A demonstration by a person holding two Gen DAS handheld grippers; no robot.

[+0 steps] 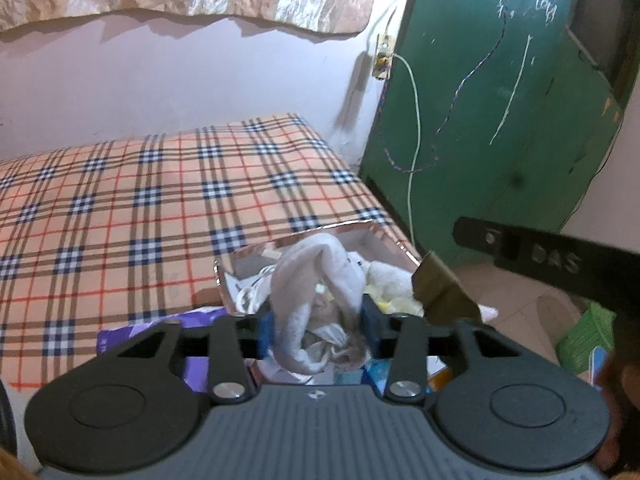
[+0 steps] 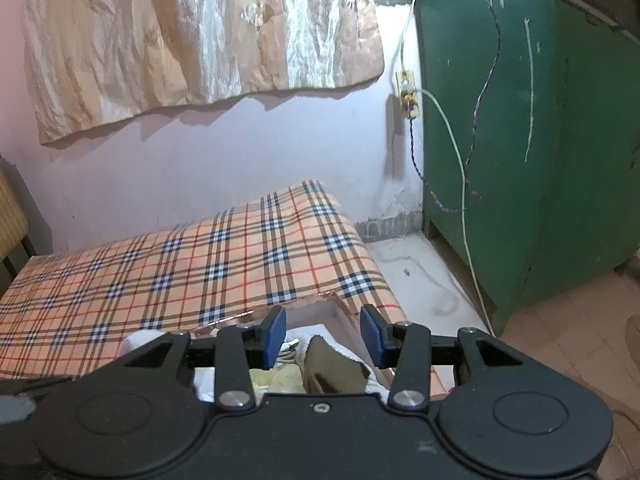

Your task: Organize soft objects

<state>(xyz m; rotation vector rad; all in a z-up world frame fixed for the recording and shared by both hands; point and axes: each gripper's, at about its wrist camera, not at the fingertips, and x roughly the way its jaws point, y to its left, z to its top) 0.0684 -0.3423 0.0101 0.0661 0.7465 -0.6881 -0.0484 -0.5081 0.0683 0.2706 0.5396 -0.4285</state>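
Grey and soft, a plush toy (image 1: 308, 300) arches in a loop over an open cardboard box (image 1: 372, 236) at the foot of the bed — long limp limbs of short, matted pile, bent like a horseshoe, with one end drooping down between the fingers of the left gripper (image 1: 318, 330). Its blue pads stand on either side of the grey fabric; whether they press on it or merely flank it cannot be told from the left wrist view. Inside the box lie more soft things: a pale cream plush (image 1: 390, 280) with a fluffier nap, and some white crumpled cloth (image 1: 250, 288). The box has a pinkish, shiny edge and a raised brown flap (image 1: 444, 292) of plain stiff card.

In the right wrist view the right gripper (image 2: 323, 336) is released, its blue pads well apart with nothing pinched between them; below the gap sits an olive-brown piece (image 2: 332, 368) and white towelling (image 2: 304, 336) with a looped, nubbly surface.

Beneath it all, a checked blanket (image 1: 160, 208) in peach, navy, red and tan covers the bed, smooth and flat. A crinkled satin curtain (image 2: 200, 32) hangs on the lilac wall, and a scuffed green wooden door (image 2: 520, 120) — chalk-marked — stands at the right, a white cable (image 2: 460, 160) trailing down it.
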